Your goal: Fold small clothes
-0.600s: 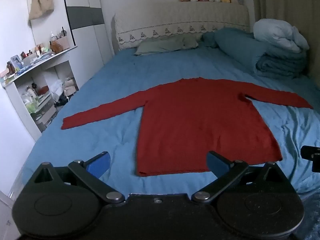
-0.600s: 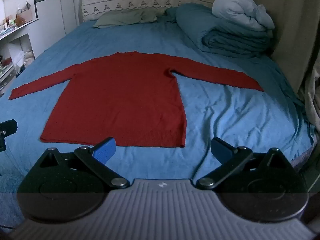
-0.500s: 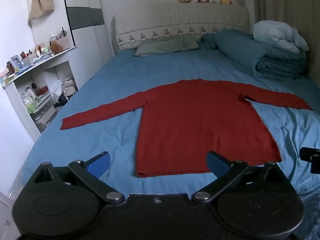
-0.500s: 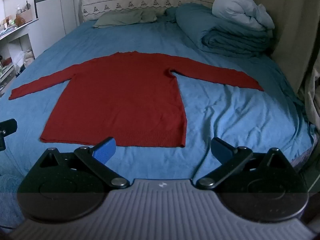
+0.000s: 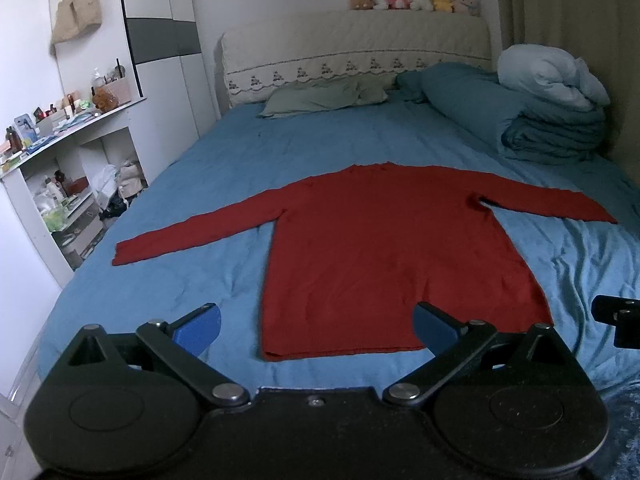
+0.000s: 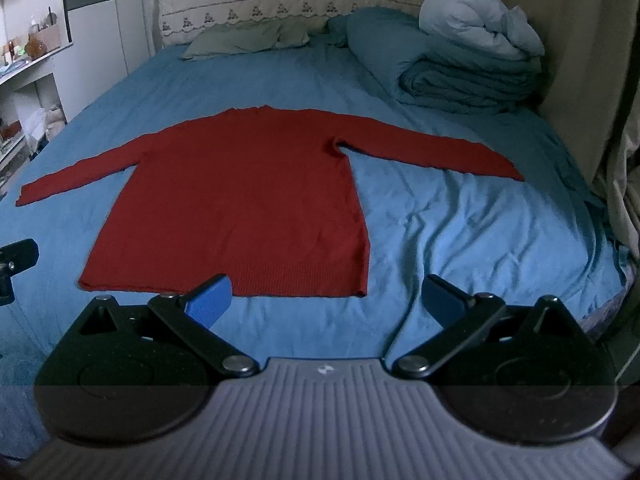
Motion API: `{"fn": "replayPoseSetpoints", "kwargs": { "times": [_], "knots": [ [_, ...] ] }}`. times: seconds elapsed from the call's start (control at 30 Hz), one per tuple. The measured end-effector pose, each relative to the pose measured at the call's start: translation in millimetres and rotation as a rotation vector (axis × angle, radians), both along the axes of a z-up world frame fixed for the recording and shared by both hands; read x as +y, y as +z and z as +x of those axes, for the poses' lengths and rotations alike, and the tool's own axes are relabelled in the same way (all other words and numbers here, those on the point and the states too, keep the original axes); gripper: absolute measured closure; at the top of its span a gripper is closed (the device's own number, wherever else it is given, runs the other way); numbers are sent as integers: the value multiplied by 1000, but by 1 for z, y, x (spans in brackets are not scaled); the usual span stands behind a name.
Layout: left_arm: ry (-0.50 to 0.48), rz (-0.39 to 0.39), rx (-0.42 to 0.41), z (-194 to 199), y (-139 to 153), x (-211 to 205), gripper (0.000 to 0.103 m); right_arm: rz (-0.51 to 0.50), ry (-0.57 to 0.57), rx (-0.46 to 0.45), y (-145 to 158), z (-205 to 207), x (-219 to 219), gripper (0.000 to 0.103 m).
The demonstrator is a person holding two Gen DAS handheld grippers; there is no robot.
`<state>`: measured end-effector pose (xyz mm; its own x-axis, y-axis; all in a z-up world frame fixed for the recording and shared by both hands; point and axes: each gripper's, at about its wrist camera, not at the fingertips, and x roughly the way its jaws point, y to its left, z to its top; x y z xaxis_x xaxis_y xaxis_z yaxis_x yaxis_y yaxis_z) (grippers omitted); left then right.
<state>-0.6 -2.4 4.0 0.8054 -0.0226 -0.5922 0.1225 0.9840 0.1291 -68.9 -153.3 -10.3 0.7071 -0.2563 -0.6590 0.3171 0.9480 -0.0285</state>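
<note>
Our left tool (image 5: 316,326) and right tool (image 6: 326,298) both hung with jaws spread wide and nothing between them, short of the near hem of the sweater (image 5: 384,256). The sweater lay flat on the bed (image 5: 208,272), hem toward us, collar toward the headboard, both sleeves stretched out to the sides.

We judged that folding had not begun: no edge was lifted and no sleeve turned in. The likely first move was a sleeve fold, so each tool would need to come down low to a cuff or a hem corner, pinch only the knit, and carry it across the body without dragging the sheet along.

The sweater was a dark red knit, with a ribbed band at the hem showing in the right view. It looked soft and limp, likely to sag when raised. The blue sheet beneath it was wrinkled, most on our right. A folded quilt (image 6: 464,76) sat well apart, near the headboard.
</note>
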Motion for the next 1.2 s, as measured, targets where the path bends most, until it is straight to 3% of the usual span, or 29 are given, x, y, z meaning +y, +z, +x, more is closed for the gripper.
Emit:
{"fn": "replayPoseSetpoints", "kwargs": {
  "times": [1.2],
  "knots": [
    [16,-26,-12,-4,2,2,0,-10,16,-4,4,-2,6,0]
  ]
}}
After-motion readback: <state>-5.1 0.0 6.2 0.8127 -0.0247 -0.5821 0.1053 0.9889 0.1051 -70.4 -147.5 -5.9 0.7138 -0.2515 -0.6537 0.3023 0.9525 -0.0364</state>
